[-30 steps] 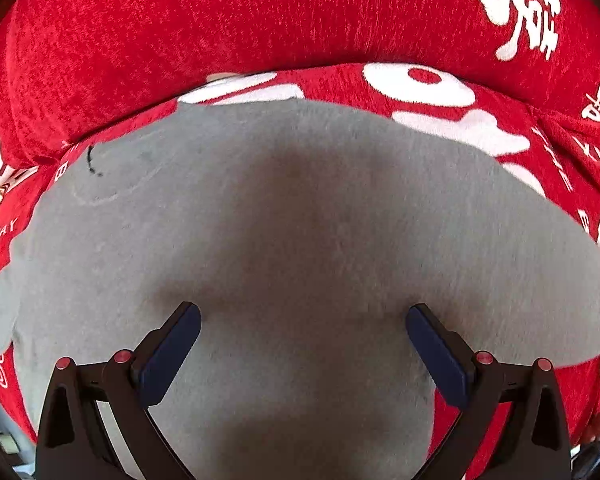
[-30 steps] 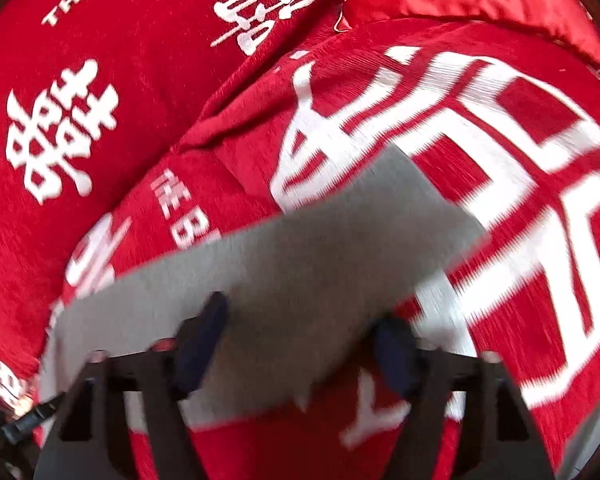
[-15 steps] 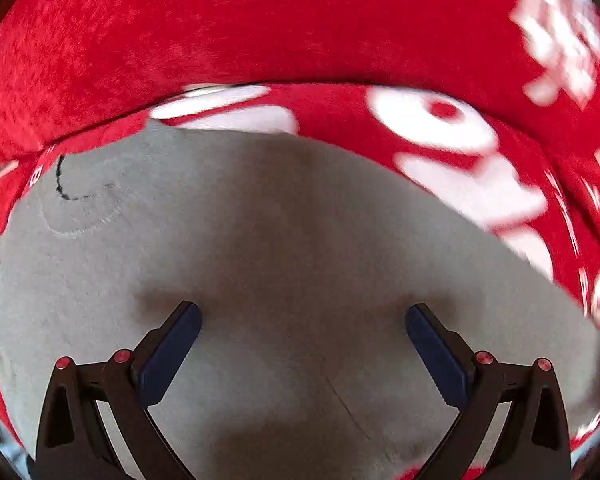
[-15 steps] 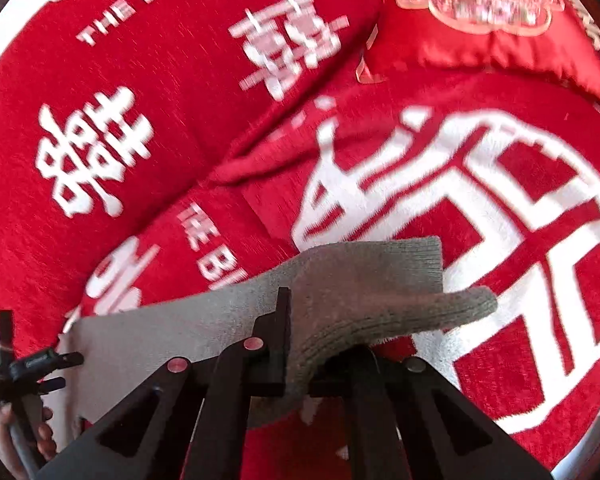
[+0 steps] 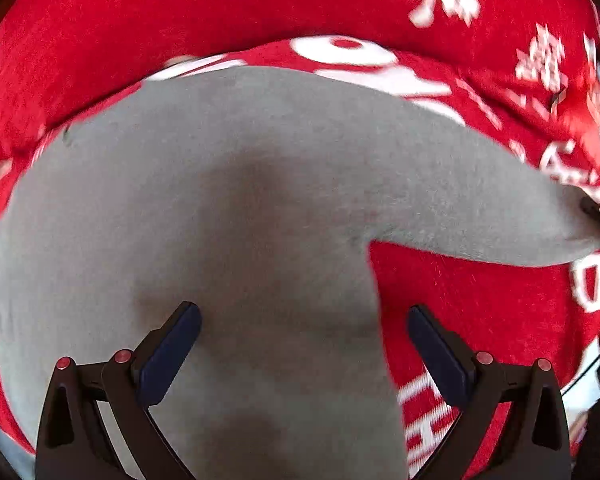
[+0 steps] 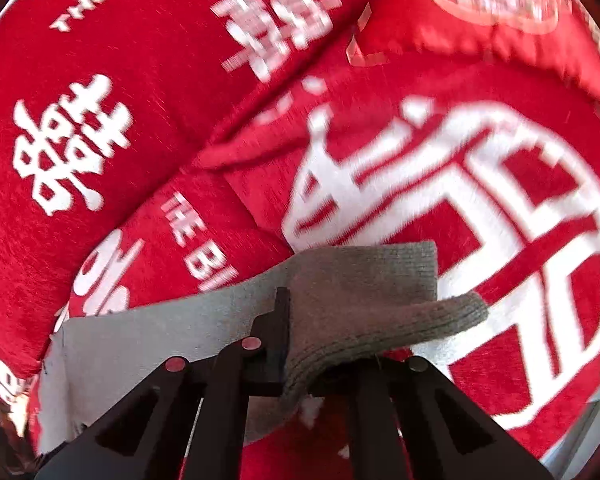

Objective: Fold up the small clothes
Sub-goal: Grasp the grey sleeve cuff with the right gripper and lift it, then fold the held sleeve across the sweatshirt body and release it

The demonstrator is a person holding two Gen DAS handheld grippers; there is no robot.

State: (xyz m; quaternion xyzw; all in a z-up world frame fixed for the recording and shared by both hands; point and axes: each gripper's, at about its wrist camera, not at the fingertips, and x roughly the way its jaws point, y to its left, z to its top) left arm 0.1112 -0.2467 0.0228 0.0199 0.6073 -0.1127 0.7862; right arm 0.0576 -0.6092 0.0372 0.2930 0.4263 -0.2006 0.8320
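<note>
1. My right tongs [image 6: 300, 364] are pressed together on the ribbed cuff [image 6: 380, 300] of the gray garment [image 5: 240, 220]; their jaws have just been closing, and the knit now bunches between them and spills over to the right.
2. My left tongs [image 5: 304, 344] are spread wide and grip nothing. They hover over the flat body of the garment, one finger above cloth, the other above bare red cover.
3. The garment lies spread on a red sofa cover [image 6: 500, 208] with white lettering; one narrow part runs off toward the right tongs, which show at the right edge of the left view.
4. Step in hand, as I judge it: carry the pinched cuff over the body to make the first fold.
5. To do it well, I would keep the lift low so the cloth trails flat, and lower the left tongs onto the body as an anchor along the intended crease.
6. Risk: the thick cuff may slip if pulled sideways.
7. Containers: none in view; a red cushion [image 6: 500, 12] lies beyond the garment.
</note>
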